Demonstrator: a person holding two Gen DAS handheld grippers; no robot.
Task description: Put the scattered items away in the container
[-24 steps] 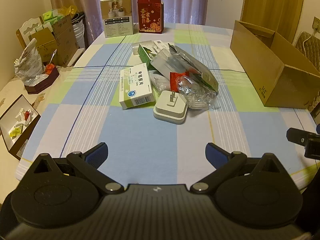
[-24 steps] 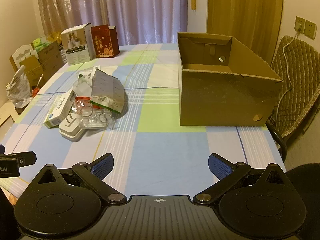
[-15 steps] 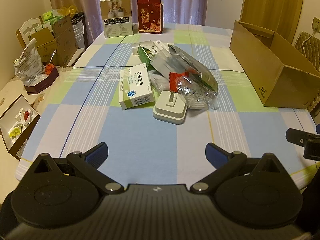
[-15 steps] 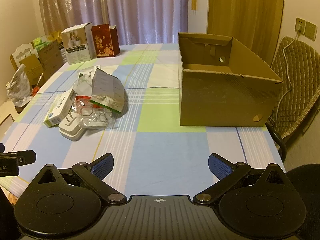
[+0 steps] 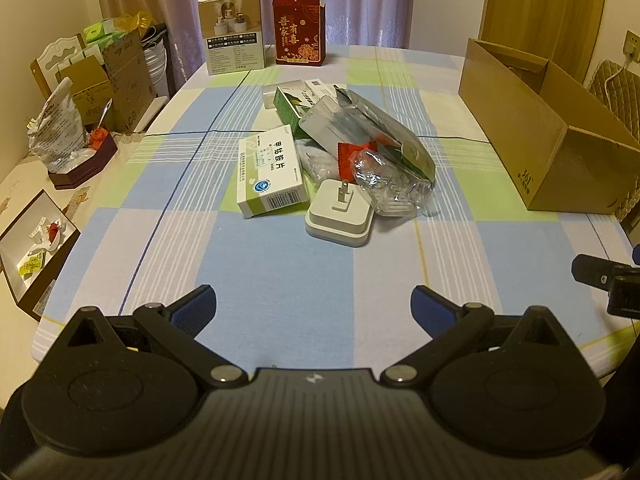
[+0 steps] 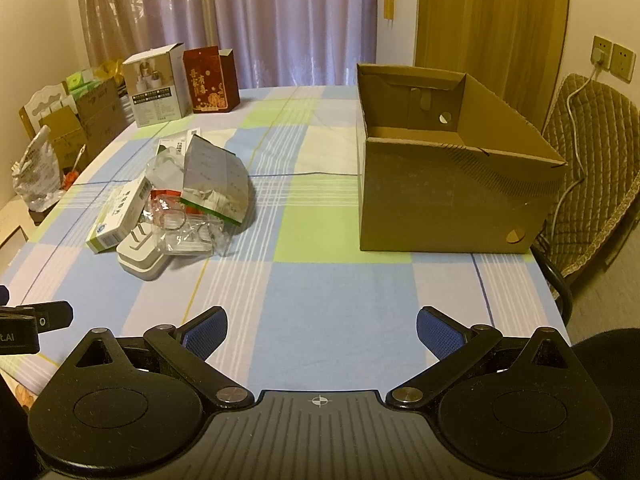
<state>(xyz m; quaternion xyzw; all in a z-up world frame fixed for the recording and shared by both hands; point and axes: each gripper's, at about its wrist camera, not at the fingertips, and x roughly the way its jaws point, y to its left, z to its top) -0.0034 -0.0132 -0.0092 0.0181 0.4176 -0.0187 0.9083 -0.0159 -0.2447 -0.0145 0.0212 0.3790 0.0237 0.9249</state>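
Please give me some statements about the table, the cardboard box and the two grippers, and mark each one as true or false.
1. Both grippers have their jaws open and hold nothing. True: the left gripper and the right gripper are empty.
2. The white plug adapter already lies inside the cardboard box. False: it lies on the checked tablecloth, at the near edge of the pile.
3. The cardboard box is open at the top. True.
4. The white and green medicine box stands upright. False: it lies flat, beside the adapter.
5. The red box stands at the far end of the table. True.
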